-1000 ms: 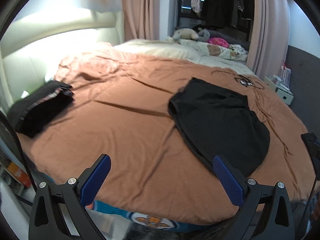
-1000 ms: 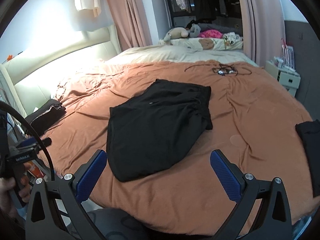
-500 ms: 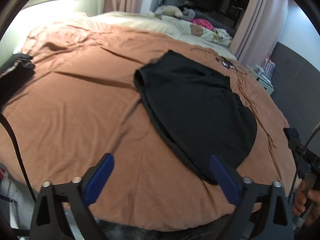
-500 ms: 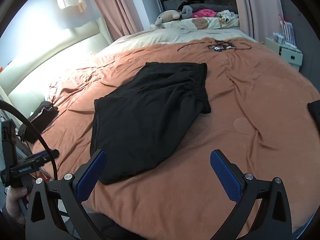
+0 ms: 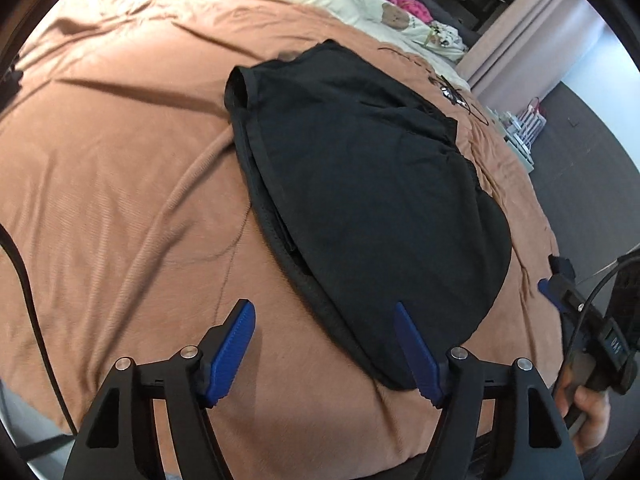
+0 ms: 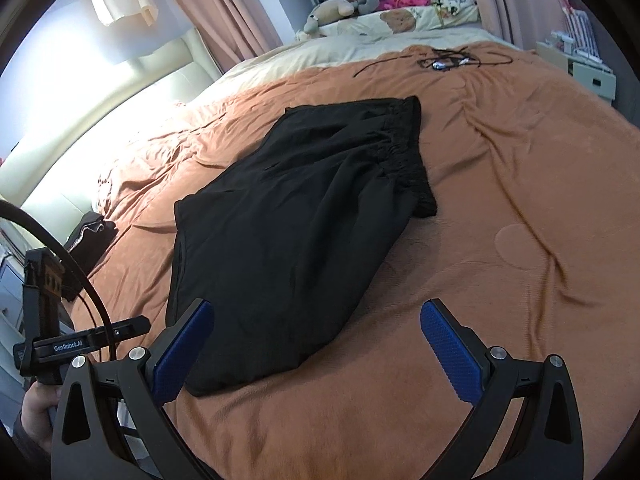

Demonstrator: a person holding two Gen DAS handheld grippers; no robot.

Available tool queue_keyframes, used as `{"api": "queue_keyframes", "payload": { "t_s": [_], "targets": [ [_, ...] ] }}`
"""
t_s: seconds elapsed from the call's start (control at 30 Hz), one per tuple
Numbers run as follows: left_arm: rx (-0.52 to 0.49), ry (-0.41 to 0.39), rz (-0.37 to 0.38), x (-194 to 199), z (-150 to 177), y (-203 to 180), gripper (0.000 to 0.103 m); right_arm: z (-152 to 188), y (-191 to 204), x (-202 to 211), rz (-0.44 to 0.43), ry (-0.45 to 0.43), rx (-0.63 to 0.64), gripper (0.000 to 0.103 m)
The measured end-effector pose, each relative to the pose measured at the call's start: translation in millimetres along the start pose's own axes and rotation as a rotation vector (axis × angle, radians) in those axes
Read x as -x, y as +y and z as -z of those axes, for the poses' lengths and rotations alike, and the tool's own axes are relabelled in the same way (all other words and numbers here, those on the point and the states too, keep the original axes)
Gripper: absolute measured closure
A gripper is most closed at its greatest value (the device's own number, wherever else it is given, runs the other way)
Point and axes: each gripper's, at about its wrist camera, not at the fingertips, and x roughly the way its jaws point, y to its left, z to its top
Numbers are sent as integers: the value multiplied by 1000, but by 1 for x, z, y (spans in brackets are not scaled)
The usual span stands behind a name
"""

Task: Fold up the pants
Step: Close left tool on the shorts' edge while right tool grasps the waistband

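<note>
A pair of black pants [image 5: 372,200] lies folded lengthwise on the brown bedspread [image 5: 120,168], waistband at the far end and leg hems toward me. My left gripper [image 5: 324,312] is open and empty, hovering just above the near hem edge. In the right wrist view the pants [image 6: 296,232] stretch from the middle toward the lower left. My right gripper [image 6: 316,312] is open and empty above the near end of the pants. The left gripper's handle shows at the left edge of the right wrist view [image 6: 52,344].
A folded dark garment [image 6: 90,236] lies at the bed's left edge. Black cables [image 6: 444,60] lie on the far part of the bedspread. Pillows and plush toys [image 6: 360,8] line the far end. A white bedside unit [image 6: 580,64] stands at the right.
Both grippers have moved forward and down toward the near end of the pants. Both have stayed open. The pants have not moved.
</note>
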Motion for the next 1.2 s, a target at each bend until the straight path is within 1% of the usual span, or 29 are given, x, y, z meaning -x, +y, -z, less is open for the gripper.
{"api": "queue_keyframes", "payload": {
  "t_s": [0.1,0.2,0.23,0.3,0.4,0.57,0.63,0.67,0.77,0.87,0.97,1.03,1.1,1.2],
  "targets": [
    [50,40,33,-10,-6,3,35,-4,-6,-8,-16,3,-22,0],
    [107,76,51,-20,-11,7,43,-4,-11,-14,-38,0,-29,0],
    [123,90,56,-23,-12,7,47,-3,-13,-15,-46,-1,-33,1],
    [154,111,74,-28,-14,8,49,0,-17,-20,-56,1,-43,4],
    [194,129,92,-33,-15,10,55,4,-23,-26,-73,5,-66,7],
    [234,144,127,-39,-8,10,56,7,-31,-34,-99,20,-106,14],
    [246,151,149,-39,-3,8,63,6,-34,-36,-111,25,-125,17],
    [255,157,162,-39,0,7,64,5,-33,-36,-114,24,-133,17],
    [264,169,194,-37,9,3,65,3,-37,-38,-121,21,-157,18],
    [263,200,224,-41,16,-6,65,2,-41,-40,-132,24,-185,18],
    [257,199,215,-39,22,-9,65,1,-47,-42,-138,21,-214,18],
    [275,195,221,-37,24,-8,65,0,-51,-43,-142,17,-236,18],
    [284,185,218,-34,28,-8,65,-2,-54,-45,-144,15,-257,22],
    [297,180,222,-32,36,-7,65,-4,-60,-50,-157,13,-292,24]
  ]
}}
